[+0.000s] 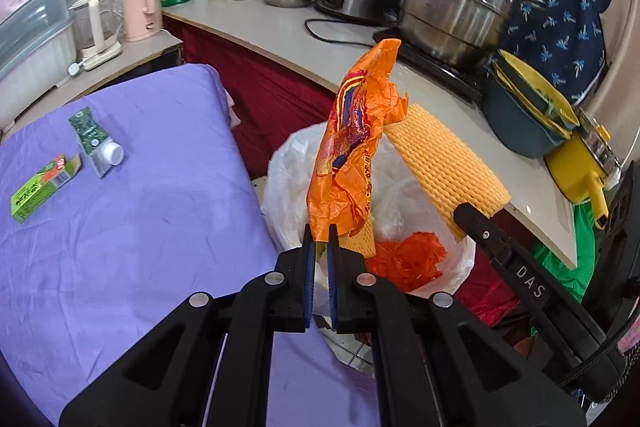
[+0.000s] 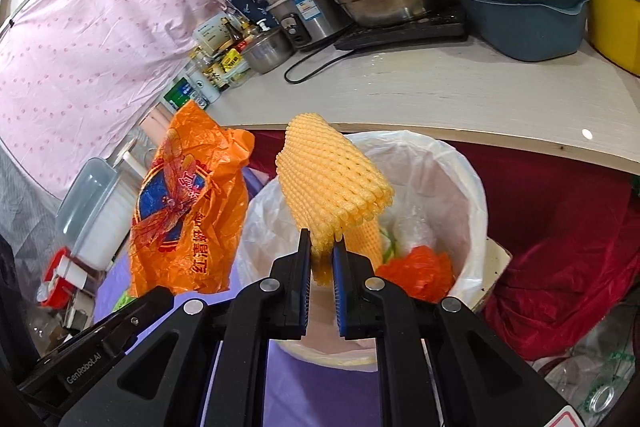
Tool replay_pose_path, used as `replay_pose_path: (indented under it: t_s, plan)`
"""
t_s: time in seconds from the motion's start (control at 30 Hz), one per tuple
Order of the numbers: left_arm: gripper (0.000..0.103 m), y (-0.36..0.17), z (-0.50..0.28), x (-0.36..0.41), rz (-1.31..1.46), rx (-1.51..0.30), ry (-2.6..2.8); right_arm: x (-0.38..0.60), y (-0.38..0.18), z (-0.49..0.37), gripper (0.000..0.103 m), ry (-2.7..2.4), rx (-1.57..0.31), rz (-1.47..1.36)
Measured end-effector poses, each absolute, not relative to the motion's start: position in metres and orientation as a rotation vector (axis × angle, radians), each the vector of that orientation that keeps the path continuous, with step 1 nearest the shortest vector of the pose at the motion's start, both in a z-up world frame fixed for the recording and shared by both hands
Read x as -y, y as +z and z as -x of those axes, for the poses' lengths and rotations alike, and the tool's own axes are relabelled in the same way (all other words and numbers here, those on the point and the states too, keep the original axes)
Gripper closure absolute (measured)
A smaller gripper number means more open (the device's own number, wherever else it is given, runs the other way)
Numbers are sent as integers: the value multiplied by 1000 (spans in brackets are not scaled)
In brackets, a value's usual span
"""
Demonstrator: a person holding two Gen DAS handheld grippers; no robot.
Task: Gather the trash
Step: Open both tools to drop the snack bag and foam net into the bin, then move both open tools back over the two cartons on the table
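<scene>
Your left gripper (image 1: 321, 233) pinches an orange wrapper (image 1: 352, 143) above the white-lined bin (image 2: 476, 187); your right gripper (image 2: 322, 247) clamps a yellow foam net (image 2: 332, 183) over its mouth. Inside the bin lie crumpled orange plastic (image 2: 420, 271) and another foam net. A green box (image 1: 40, 189) and carton (image 1: 94, 141) lie on the purple sheet (image 1: 160, 227).

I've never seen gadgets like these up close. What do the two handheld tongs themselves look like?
Both tongs, left and right, are matte black plastic with angular linkage arms joined by round silver pins. Each finger carries a flat blue ribbed pad. White lettering is printed along their sides. No sleeves show.
</scene>
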State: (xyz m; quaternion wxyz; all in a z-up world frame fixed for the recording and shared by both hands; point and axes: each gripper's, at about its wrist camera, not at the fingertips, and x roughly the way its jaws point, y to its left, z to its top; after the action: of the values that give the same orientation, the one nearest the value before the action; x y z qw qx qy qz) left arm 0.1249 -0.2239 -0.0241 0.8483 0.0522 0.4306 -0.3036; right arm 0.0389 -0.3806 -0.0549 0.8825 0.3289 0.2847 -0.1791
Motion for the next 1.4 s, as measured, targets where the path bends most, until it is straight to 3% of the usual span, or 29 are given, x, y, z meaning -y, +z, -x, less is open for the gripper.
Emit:
replay_pose_path:
  t_s: [0.5, 0.6, 0.67, 0.7, 1.4]
  plan:
    - [94, -43, -129, 239, -153, -934, -626, 388, -71, -41, 84, -399, -616, -706]
    - [84, -43, -131, 236, -143, -938, -619, 386, -69, -41, 73, -401, -605, -707]
    - [70, -42, -132, 234, -137, -933, -607, 386, -68, -41, 73, -402, -600, -708]
    - [69, -41, -132, 232, -133, -928, -603, 386, -67, -42, 73, -401, -599, -708]
    - [61, -24, -140, 193, -68, -903, -552, 351, -27, -52, 70, -326, -551, -648]
